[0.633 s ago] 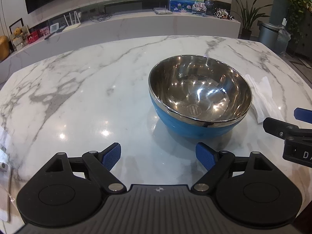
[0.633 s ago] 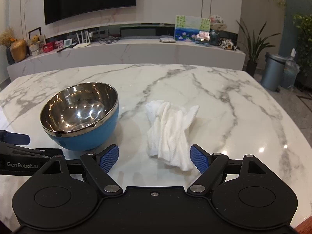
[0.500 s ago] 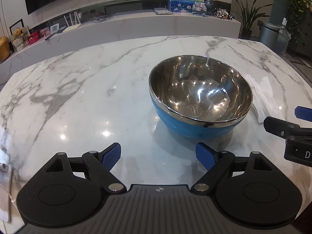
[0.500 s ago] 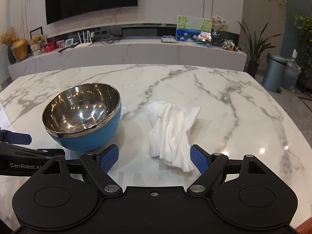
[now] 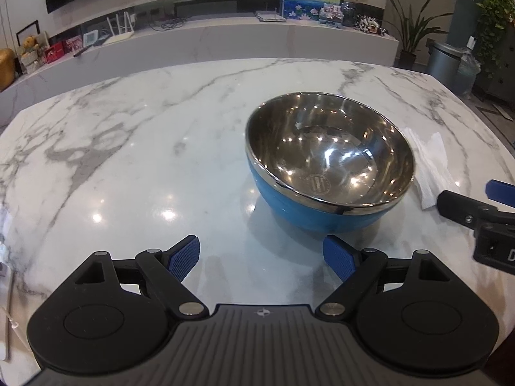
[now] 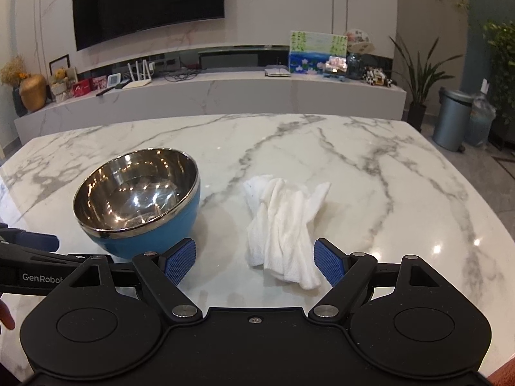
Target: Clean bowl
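L wrist: left tongs (image 5: 261,254) spread wide, nothing between, bowl (image 5: 330,167) upright on counter (image 5: 128,148) just ahead-right, untouched. R wrist: right tongs (image 6: 254,259) also spread, empty, white cloth (image 6: 285,225) bunched right ahead, beside bowl. Imo pinch cloth mid-bunch w/ R, steady bowl rim w/ L before wiping.

Left wrist cam looks down along its fingers, close over the table (image 5: 128,148), bowl (image 5: 328,173) ahead-right. Right cam sits flatter, cloth (image 6: 283,225) dead ahead. Both catch the bowl.
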A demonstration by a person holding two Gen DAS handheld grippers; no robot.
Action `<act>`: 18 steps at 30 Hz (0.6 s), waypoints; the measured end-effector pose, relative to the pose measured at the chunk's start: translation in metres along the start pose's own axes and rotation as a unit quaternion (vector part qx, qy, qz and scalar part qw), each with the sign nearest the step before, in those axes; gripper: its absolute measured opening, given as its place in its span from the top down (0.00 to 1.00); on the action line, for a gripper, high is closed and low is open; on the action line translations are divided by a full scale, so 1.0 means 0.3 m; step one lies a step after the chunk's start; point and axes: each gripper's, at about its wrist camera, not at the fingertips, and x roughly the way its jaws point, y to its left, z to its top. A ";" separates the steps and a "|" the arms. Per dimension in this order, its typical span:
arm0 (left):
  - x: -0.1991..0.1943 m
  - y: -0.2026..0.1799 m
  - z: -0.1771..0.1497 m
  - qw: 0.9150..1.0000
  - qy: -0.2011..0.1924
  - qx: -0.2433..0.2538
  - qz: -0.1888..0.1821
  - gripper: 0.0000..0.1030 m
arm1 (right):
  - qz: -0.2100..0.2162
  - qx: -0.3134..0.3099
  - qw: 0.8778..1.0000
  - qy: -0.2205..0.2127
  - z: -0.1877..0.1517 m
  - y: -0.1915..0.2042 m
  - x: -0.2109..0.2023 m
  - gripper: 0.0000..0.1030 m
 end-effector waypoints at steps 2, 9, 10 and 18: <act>0.000 0.004 -0.001 1.000 0.000 -0.003 0.001 0.19 | 0.001 0.003 1.000 -0.001 0.000 -0.003 0.000 0.24; -0.004 0.012 -0.003 1.000 -0.006 -0.004 0.006 0.19 | -0.005 0.010 1.000 0.004 0.000 -0.013 0.000 0.24; -0.005 0.013 -0.003 1.000 -0.007 -0.002 0.008 0.19 | -0.005 0.012 1.000 0.005 0.000 -0.015 0.001 0.24; -0.003 0.026 0.000 1.000 -0.005 -0.008 0.006 0.19 | -0.017 0.012 1.000 0.017 -0.009 -0.016 0.017 0.24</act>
